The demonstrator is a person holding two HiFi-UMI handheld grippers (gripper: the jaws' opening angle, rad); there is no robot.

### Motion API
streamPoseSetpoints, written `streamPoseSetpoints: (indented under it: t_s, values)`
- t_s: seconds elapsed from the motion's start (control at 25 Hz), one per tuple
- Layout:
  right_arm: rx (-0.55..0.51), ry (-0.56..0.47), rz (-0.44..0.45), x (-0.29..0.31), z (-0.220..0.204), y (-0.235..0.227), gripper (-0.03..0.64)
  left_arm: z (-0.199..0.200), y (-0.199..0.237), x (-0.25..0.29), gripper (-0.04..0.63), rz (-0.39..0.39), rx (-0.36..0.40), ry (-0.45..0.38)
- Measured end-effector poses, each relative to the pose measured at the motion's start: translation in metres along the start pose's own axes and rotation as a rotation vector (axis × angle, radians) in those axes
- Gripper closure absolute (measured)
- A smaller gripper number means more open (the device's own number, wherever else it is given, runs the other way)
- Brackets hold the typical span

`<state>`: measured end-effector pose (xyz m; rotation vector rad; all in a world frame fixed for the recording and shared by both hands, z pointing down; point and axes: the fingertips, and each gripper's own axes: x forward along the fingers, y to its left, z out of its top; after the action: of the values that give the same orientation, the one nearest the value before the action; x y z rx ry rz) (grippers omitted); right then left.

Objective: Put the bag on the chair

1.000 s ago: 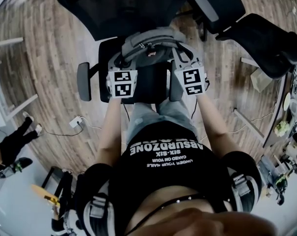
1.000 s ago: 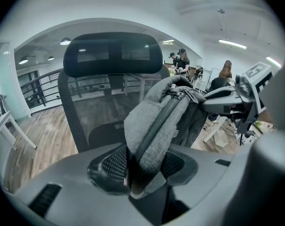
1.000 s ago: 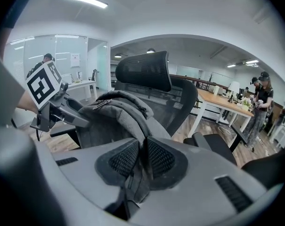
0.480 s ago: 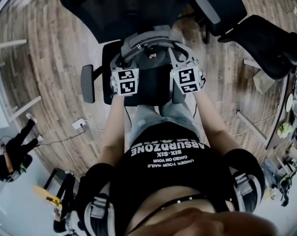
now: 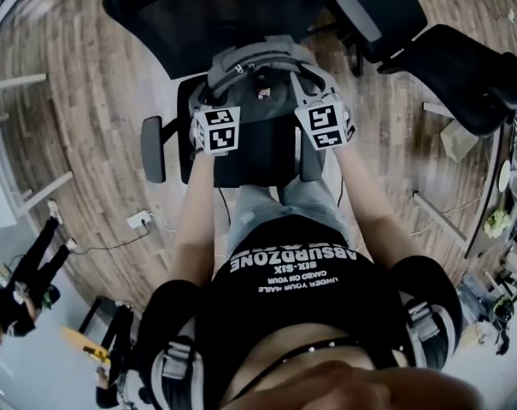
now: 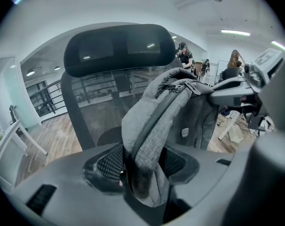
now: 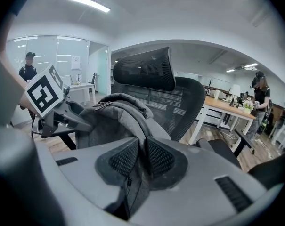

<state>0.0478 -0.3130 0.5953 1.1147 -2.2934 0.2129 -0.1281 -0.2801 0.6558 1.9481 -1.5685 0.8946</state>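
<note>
The left strap (image 6: 149, 135) is being let go by the left hand-held gripper (image 6: 142, 171), its jaws opening around it. The right strap (image 7: 141, 126) is being pinched by the right hand-held gripper (image 7: 143, 157). The bag (image 5: 260, 65) is apparently being settled upright on the chair (image 5: 256, 156). Releasing the right grip is likely being called for next.

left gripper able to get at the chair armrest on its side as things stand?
Probably, once it lets go: the left gripper has the strap of the bag between its jaws, which are opening. That armrest lies just outboard of it in the head view, with nothing visible between.
</note>
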Motion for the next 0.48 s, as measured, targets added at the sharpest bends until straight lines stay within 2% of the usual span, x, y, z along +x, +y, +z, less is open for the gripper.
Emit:
streamPoseSetpoints:
  t_s: [0.48]
  values:
    - [0.049,0.008,0.032,0.036,0.001,-0.024,0.551,0.018,0.012,0.039,0.377,-0.004,0.074,0.004]
